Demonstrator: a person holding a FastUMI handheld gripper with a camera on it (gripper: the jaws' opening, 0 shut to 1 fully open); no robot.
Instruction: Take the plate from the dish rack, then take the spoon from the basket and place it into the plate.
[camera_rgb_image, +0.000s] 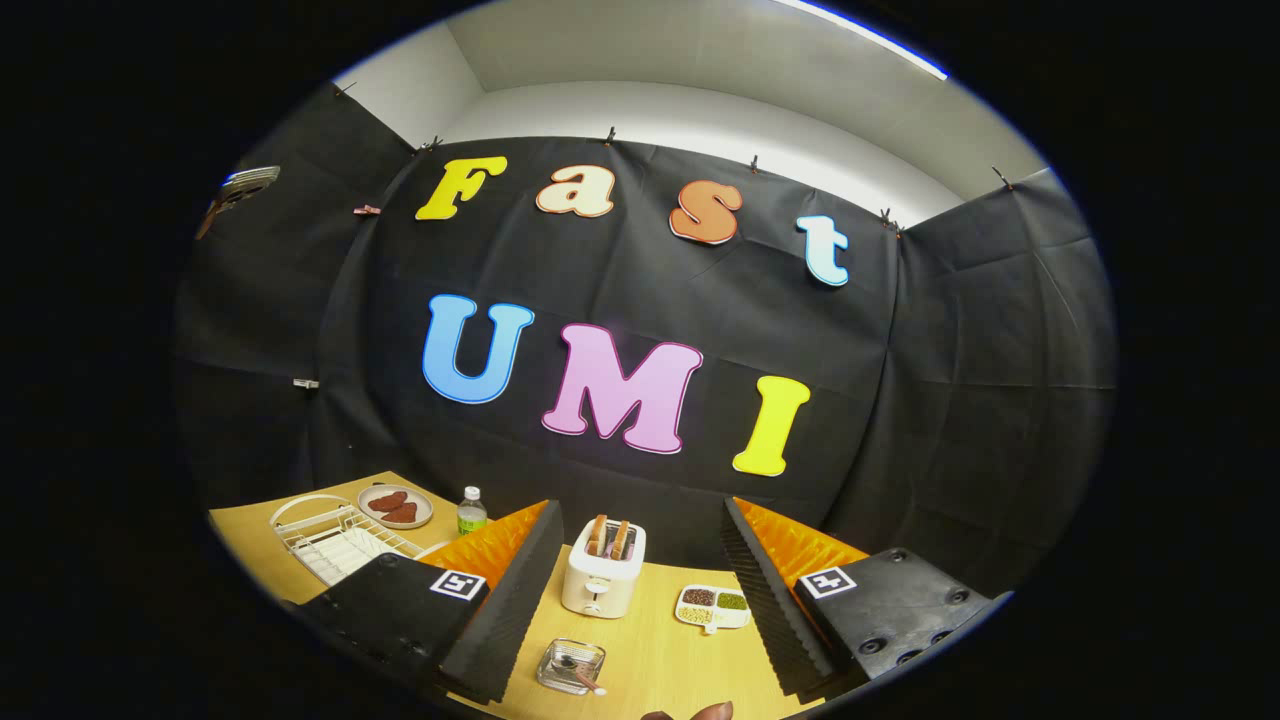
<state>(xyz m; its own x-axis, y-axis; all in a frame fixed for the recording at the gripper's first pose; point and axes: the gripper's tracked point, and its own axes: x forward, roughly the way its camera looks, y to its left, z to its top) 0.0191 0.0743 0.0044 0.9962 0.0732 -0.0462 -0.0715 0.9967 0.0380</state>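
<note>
spoon (582, 676) (seemingly angled) between parted fingers (505, 600)

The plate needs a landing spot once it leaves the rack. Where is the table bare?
Bare wooden table lies between the open fingers, bordered by white toaster, divided snack tray and wire spoon basket. The white dish rack corner is crowded.

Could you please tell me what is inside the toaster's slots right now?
Two browned bread slices stand upright in the white toaster, tops poking out; their lower parts are hidden inside. The open claw hangs above the table, empty.
</note>
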